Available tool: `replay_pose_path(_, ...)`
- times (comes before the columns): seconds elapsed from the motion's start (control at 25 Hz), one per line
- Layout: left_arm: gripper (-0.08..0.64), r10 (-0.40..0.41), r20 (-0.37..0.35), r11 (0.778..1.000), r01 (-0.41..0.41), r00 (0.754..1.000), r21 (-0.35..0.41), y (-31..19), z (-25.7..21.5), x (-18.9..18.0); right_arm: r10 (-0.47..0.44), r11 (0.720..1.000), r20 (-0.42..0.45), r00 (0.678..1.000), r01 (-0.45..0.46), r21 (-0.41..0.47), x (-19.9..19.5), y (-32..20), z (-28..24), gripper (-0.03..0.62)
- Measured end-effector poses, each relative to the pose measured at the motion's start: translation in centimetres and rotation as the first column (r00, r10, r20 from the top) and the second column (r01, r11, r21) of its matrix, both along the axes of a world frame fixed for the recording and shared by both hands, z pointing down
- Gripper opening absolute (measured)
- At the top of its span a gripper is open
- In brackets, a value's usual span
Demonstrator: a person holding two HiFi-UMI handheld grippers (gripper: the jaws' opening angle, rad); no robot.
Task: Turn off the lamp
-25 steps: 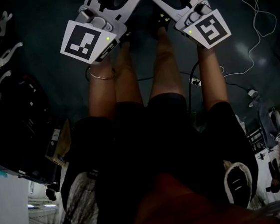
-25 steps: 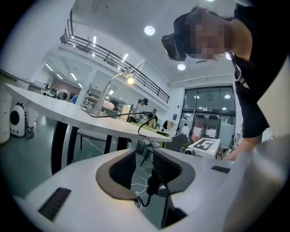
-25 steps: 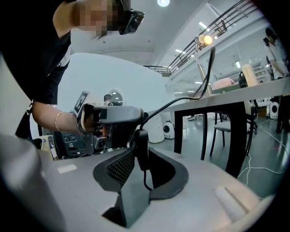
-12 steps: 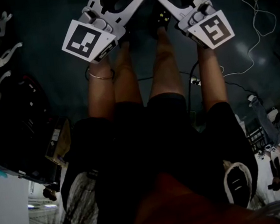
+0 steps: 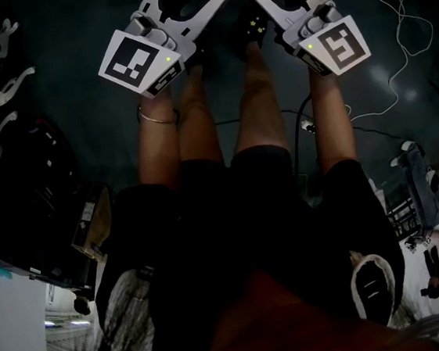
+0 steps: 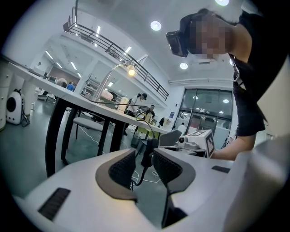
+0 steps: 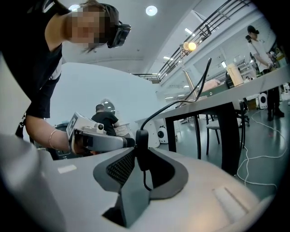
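Notably, lit lamp (image 7: 192,45), unseen from head view

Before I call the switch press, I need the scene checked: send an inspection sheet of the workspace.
Surface: dark floor; long table ahead.
Job's things: lamp lit on the table; inline switch hanging on the lamp cord.
Clutter: box on the table.
Grippers: right gripper shut on the switch; left gripper jaws slightly apart, switch at their tips, grip unclear.
Cables: lamp cord black; white cable on the floor.
Surroundings: open hall, another person standing beyond the table.
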State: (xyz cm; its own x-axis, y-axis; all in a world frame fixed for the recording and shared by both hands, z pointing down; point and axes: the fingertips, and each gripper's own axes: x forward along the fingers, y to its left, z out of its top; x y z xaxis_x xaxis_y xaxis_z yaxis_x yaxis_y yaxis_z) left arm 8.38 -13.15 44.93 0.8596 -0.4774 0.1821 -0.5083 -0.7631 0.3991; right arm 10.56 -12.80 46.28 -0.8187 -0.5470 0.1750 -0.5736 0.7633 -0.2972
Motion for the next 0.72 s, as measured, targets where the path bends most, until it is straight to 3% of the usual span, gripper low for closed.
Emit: replay_pose_path(0.72,0.109,0.029,0.018,0.999,-0.028,0.999,-0.021,0.09,1.04,0.39,0.039,0.999,0.054,0.998,-0.037,-0.032,0.53,-0.45,-0.19,0.083)
